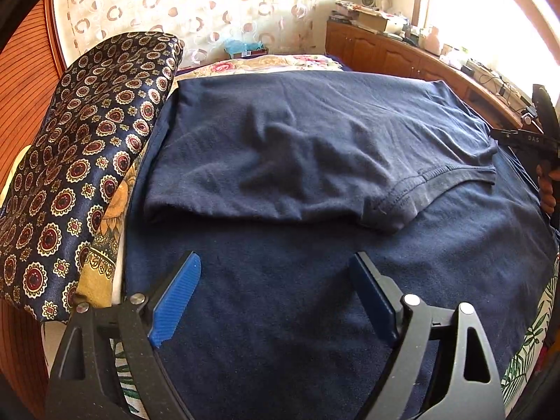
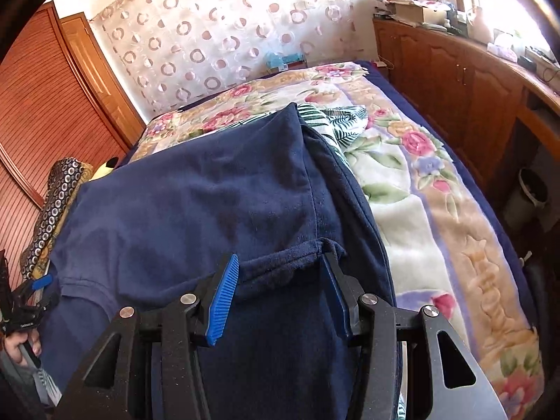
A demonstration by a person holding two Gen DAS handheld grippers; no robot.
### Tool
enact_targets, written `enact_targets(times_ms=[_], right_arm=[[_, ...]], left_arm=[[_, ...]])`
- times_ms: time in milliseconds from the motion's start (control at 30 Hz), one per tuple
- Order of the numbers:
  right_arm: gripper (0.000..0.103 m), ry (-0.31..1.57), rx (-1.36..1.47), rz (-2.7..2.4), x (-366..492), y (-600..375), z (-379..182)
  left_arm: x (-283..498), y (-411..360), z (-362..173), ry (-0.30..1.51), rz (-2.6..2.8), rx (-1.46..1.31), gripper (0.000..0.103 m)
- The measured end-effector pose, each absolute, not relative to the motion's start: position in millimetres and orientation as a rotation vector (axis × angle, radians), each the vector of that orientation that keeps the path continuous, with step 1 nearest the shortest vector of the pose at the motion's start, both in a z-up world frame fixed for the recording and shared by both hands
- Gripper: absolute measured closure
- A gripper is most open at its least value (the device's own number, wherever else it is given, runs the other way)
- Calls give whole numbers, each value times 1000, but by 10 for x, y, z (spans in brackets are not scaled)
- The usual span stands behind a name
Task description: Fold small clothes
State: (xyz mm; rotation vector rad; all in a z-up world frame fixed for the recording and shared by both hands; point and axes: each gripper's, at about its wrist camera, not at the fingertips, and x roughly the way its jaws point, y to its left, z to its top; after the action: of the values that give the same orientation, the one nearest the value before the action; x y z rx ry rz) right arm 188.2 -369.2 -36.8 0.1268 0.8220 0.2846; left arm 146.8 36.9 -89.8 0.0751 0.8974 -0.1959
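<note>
A navy T-shirt (image 1: 315,147) is lying partly folded on the bed (image 2: 437,217), its upper half doubled over a lower navy layer, with the ribbed collar (image 1: 451,182) facing the near right. Left of the T-shirt, a patterned pillow (image 1: 87,161) is leaning against it. The left hand-held gripper (image 1: 276,280) is hovering over the near part of the T-shirt with its 2 jaws standing wide apart, nothing between them. The right hand-held gripper (image 2: 280,280) is sitting at the T-shirt's right edge, jaws half apart around a bunched fold of cloth (image 2: 301,255); whether the pads are pressing on it cannot be told.
</note>
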Motion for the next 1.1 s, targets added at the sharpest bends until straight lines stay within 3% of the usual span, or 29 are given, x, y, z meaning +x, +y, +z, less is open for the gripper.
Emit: enact_targets(times_ms=[233, 367, 533, 800, 867, 967, 1100], right_arm=[[53, 794, 43, 260, 1820, -3568, -393], [53, 791, 29, 251, 1797, -3535, -403], [53, 789, 32, 255, 1764, -3499, -423], [53, 791, 27, 256, 1796, -3558, -384], [53, 794, 12, 250, 1807, -3543, -380], [53, 799, -21, 231, 1822, -3497, -375], [73, 806, -54, 183, 1858, -3492, -358]], left_arm=[[1474, 398, -847, 870, -189, 17, 17], [1541, 472, -777, 856, -178, -52, 31], [1682, 579, -810, 877, -112, -139, 40], [1772, 657, -869, 870, -54, -185, 41], [1802, 699, -864, 867, -59, -200, 56], [1831, 779, -862, 867, -45, -221, 66], [1854, 852, -882, 860, -32, -233, 74]])
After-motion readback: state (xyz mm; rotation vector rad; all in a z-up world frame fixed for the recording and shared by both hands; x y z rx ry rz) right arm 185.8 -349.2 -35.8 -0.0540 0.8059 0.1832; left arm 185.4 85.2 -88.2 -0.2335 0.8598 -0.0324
